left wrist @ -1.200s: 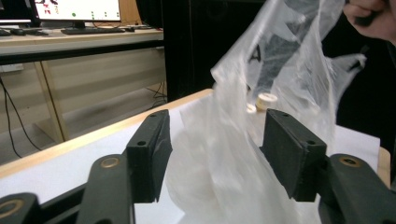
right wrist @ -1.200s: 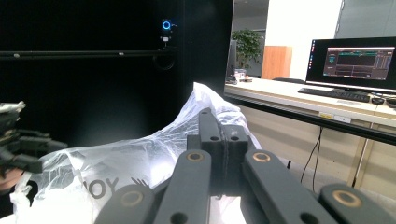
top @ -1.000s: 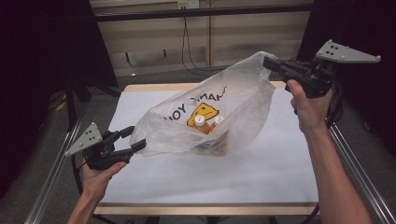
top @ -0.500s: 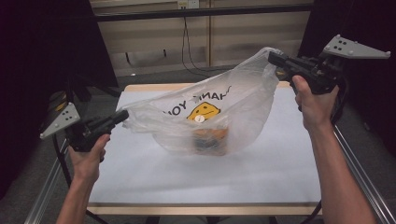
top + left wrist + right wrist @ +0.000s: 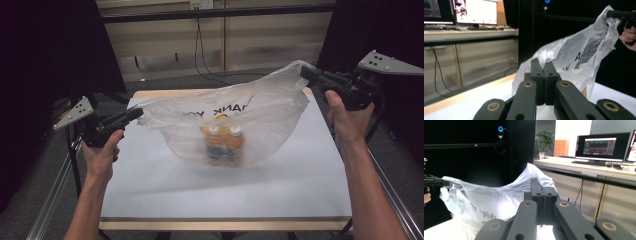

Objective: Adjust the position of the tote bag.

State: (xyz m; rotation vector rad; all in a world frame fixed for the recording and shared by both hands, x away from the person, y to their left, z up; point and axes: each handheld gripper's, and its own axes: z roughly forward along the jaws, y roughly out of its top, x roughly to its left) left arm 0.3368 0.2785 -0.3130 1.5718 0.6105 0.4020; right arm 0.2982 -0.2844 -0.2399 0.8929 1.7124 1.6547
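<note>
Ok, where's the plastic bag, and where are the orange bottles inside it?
plastic bag (image 5: 270, 107): high view, on its printed side.
orange bottles (image 5: 223, 142): high view, on their bodies, seen through the bag.

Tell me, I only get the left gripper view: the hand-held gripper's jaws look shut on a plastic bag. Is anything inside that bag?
Observer: Yes. In the high view, two orange bottles with white caps stand side by side in the plastic bag.
Operator: Is the bag resting on something?
Observer: Its bottom sits on the white table.
Operator: Who holds the far corner?
Observer: The right hand-held gripper, jaws shut on the bag's edge, higher than the left hand-held gripper.
</note>
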